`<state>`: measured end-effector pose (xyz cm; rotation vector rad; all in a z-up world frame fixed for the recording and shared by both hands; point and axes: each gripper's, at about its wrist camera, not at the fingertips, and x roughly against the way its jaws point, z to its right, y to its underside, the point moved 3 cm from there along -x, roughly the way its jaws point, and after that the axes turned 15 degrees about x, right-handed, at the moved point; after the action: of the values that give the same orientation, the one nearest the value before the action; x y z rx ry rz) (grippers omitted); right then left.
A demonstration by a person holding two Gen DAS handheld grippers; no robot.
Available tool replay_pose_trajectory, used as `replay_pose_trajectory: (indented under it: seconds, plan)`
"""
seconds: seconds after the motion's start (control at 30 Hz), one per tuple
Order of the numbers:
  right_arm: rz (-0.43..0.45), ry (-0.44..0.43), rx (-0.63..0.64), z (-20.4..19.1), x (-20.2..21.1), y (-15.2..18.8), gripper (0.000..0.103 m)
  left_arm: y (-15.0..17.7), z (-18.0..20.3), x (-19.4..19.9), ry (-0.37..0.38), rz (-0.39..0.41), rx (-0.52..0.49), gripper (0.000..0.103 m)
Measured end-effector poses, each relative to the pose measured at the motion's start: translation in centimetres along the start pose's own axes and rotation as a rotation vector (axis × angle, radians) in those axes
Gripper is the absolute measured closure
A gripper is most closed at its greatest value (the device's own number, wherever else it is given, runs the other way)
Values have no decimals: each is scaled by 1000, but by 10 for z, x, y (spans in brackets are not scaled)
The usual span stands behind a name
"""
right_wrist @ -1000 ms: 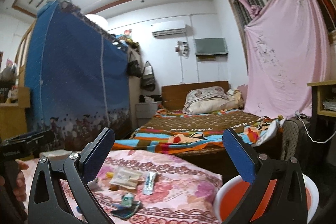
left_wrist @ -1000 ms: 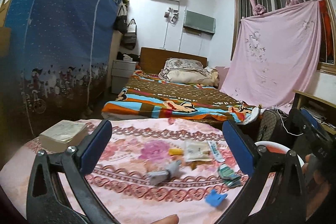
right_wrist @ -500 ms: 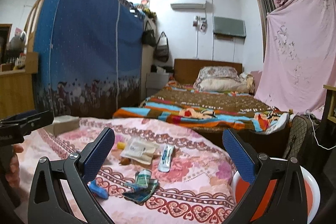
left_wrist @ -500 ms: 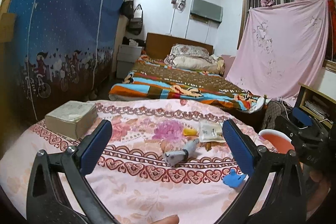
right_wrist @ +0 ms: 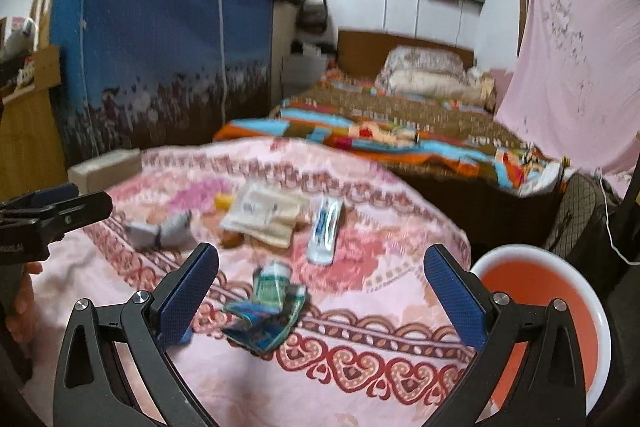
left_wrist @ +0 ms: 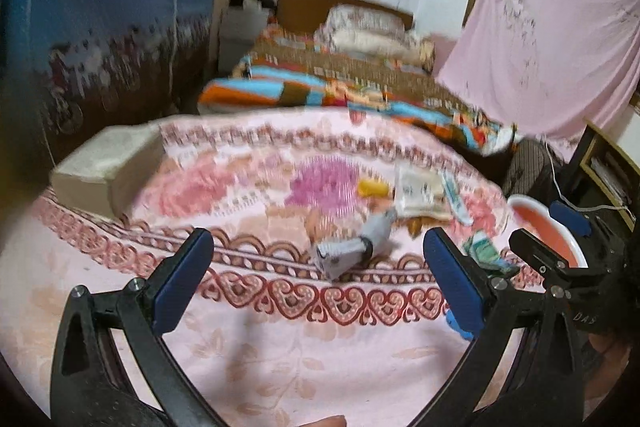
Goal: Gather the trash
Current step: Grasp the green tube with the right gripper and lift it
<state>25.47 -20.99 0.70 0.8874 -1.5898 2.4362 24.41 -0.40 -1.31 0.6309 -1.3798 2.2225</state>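
Above pink cloth (right_wrist: 360, 379), both grippers' fingers wide, empty, green wrapper (right_wrist: 268, 303) near basin (right_wrist: 596, 311) at edge

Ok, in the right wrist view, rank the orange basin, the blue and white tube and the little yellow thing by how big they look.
1. orange basin, though it sits nearest the camera
2. blue and white tube
3. yellow item, clearly smallest

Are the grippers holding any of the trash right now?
No, nothing is held. The left gripper and the right gripper are both open above the pink cloth. The wrappers lie loose on it.
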Motion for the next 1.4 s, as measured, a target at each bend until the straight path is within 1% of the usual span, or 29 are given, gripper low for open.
replay_pose_trajectory:
  seconds: [0.07,0.13,0.27,0.33,0.37,0.4,0.47,0.53,0.57,0.6,0.63,0.67,0.7,0.73,0.77,0.8,0.87,0.9,0.93,1.07,1.17,1.23,1.4]
  plan:
    - [-38,-16,-5,0,-7,2,0,2,-1,-11,-7,-58,1,13]
    - [-72,-38,-11,-1,-12,6,0,3,-1,-19,-10,-99,0,15]
    - [-124,-95,4,-6,-22,11,2,4,4,-33,-12,-152,-12,20]
    - [-158,-125,23,-12,-28,13,9,5,8,-38,-8,-171,-25,26]
    - [-172,-135,30,-14,-30,14,16,7,11,-41,-7,-186,-36,28]
    - [-183,-141,31,-15,-32,15,21,8,13,-43,-11,-197,-48,32]
    - [-190,-152,25,-16,-34,16,23,10,15,-45,-19,-202,-65,39]
    - [-191,-165,14,-14,-35,17,26,11,18,-45,-17,-203,-82,49]
    - [-193,-169,12,-14,-35,17,32,12,20,-45,-17,-206,-94,51]
    - [-196,-172,12,-15,-36,18,38,13,22,-46,-19,-208,-104,56]
    - [-199,-177,14,-16,-36,18,42,15,24,-46,-23,-212,-120,62]
    - [-202,-181,18,-17,-37,18,48,16,26,-47,-26,-215,-134,66]
    - [-205,-184,23,-18,-37,18,52,16,28,-48,-29,-217,-142,71]
    - [-206,-186,29,-19,-37,18,54,17,29,-48,-31,-217,-154,76]
    - [-207,-188,33,-20,-38,18,58,18,31,-49,-30,-219,-165,79]
    - [-207,-192,38,-22,-38,18,64,19,32,-49,-27,-221,-172,84]
    - [-208,-202,45,-23,-38,18,68,20,34,-49,-10,-233,-183,91]
    - [-207,-205,45,-23,-38,18,72,20,34,-49,-1,-237,-186,97]
    - [-205,-209,43,-23,-38,18,74,21,35,-49,11,-241,-188,103]
    - [-194,-221,30,-21,-37,18,76,23,38,-47,42,-242,-197,103]
    - [-182,-228,18,-20,-35,18,77,23,40,-43,64,-228,-200,103]
    - [-166,-231,8,-18,-33,17,77,22,42,-37,68,-195,-207,103]
    - [-126,-220,-23,-11,-27,16,78,19,51,-12,93,-75,-247,103]
